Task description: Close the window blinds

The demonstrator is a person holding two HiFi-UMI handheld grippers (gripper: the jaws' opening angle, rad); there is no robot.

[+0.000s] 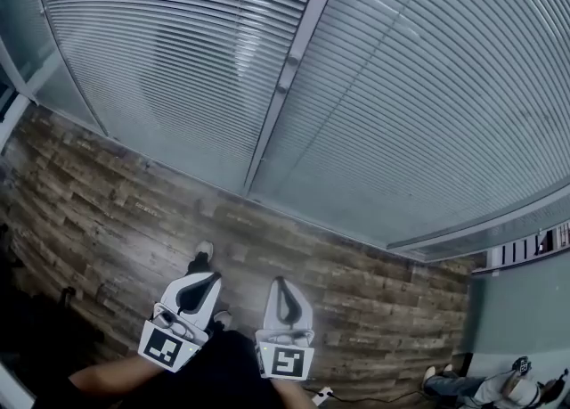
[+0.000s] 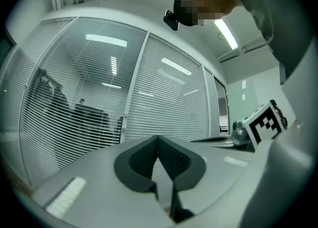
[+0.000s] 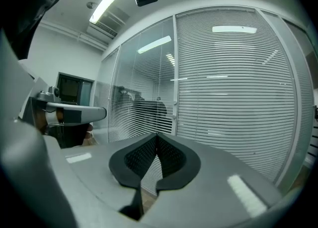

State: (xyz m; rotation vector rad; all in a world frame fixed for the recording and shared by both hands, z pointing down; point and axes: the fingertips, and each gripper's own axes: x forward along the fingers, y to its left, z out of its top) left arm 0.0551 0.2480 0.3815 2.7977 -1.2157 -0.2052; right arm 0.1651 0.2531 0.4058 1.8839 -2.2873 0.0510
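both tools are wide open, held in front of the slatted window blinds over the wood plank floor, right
Not wide open: both are shut and empty. The left gripper view shows the left tool closed on nothing, and the right gripper view shows the same for the right tool. The rest holds: white slatted window blinds ahead, brown wood plank floor below.

We read the window blinds [image 1: 427, 86] as thin, smooth, pale slats with a faint sheen. The glass [image 2: 104, 63] is glossy and reflective, and its frame [image 1: 289, 69] looks like satin metal. The floor [image 1: 116, 193] shows matt, grainy wood planks. On the left hand-held gripper [image 2: 158, 140] and right hand-held gripper [image 3: 157, 137], the shells look like smooth matt grey plastic. The pads [image 3: 139, 157] are black and finely textured.
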